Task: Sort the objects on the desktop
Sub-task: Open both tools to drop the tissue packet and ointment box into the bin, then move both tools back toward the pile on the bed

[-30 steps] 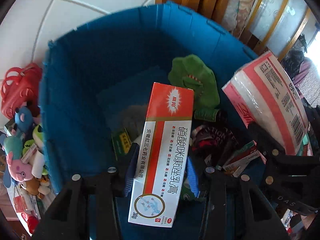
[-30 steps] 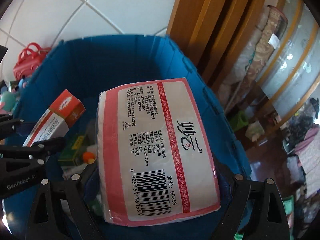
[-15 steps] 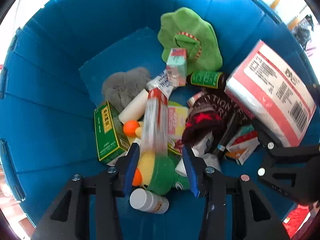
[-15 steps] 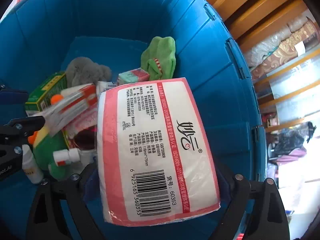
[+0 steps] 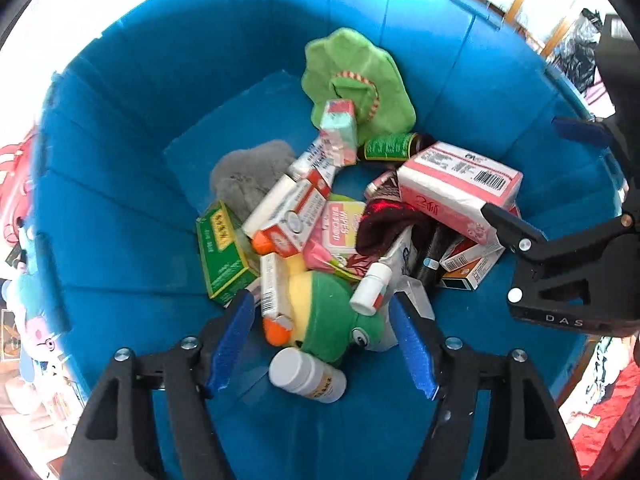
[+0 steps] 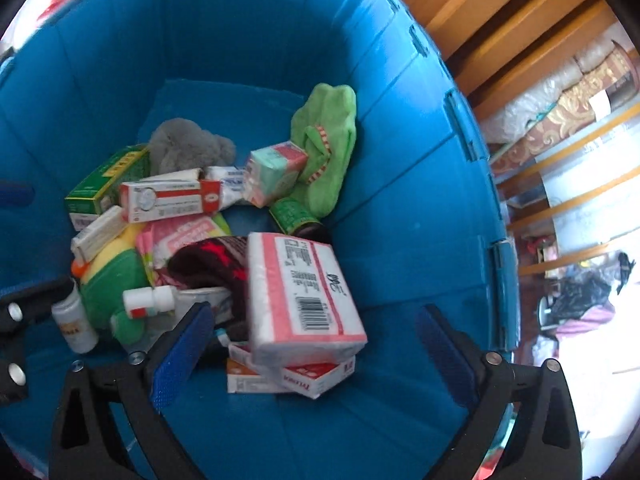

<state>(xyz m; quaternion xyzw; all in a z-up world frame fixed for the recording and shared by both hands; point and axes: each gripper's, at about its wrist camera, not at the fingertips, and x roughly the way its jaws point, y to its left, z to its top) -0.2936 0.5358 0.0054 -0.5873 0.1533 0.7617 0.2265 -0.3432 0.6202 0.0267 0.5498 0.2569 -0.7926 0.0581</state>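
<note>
Both grippers hang over a blue bin (image 5: 120, 168) (image 6: 400, 184) filled with mixed items. My left gripper (image 5: 324, 340) is open and empty above a green and yellow plush toy (image 5: 324, 312). The red and white ointment box (image 5: 296, 216) (image 6: 168, 200) lies on the pile. My right gripper (image 6: 316, 352) is open and empty. The pink and white tissue pack (image 6: 300, 296) (image 5: 460, 188) lies in the bin just beyond its fingers, on small red and white boxes (image 6: 288, 376).
The bin also holds a green cloth (image 5: 356, 76), a grey plush (image 5: 248, 176), a green box (image 5: 220, 248), a white pill bottle (image 5: 308, 376) and a dark sock (image 6: 212, 264). Plush toys (image 5: 28, 308) lie outside at left. Wooden furniture (image 6: 500, 20) stands at right.
My left gripper let go of the ointment box, which dropped onto the pile. My right gripper opened and the tissue pack fell into the bin. Both grippers tipped down into the bin.
</note>
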